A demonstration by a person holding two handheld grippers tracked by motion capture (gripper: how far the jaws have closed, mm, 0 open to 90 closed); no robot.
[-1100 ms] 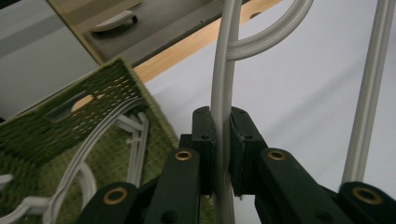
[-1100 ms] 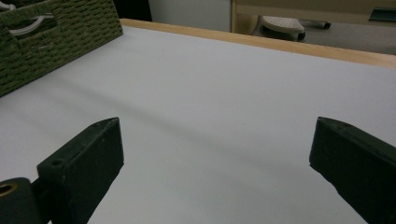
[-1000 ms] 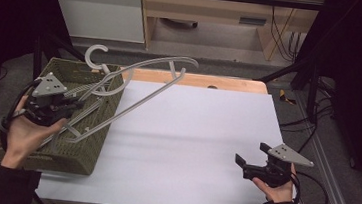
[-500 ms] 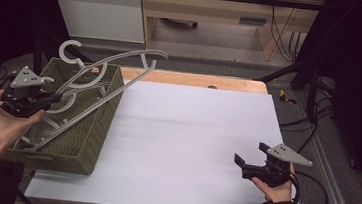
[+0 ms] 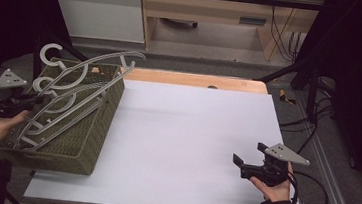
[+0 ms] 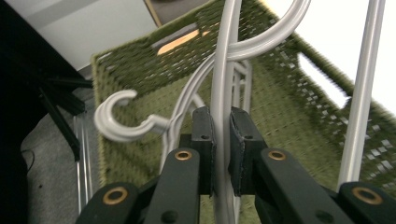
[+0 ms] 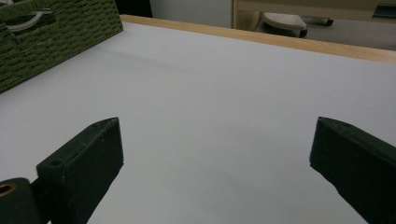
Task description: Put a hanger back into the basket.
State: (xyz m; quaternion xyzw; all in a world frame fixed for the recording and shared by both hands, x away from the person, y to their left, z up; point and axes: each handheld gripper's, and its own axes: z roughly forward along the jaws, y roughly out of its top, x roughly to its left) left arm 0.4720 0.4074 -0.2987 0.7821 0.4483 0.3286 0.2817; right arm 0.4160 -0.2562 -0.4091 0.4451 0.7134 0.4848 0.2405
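Note:
A grey plastic clothes hanger [image 5: 91,76] leans over the green woven basket [image 5: 96,133] at the table's left, its hook [image 5: 48,54] up at the back. My left gripper [image 5: 31,100] is shut on one of the hanger's thin bars; in the left gripper view the two black pads clamp that grey bar [image 6: 221,121], and the hook [image 6: 119,122] of another hanger shows to the left. More grey hangers [image 5: 60,105] lie in the basket. My right gripper [image 5: 246,164] rests open over the white table near its front right, with nothing between the jaws [image 7: 219,154].
The white tabletop [image 5: 186,132] stretches between the basket and the right hand, with a wooden strip [image 5: 196,80] along its far edge. The basket's side [image 7: 51,37] shows far off in the right gripper view. Dark stands and cables surround the table.
My left hand has carried the held hanger leftward and slightly down, so it now lies over the basket instead of reaching out across the table. The right gripper has not moved.

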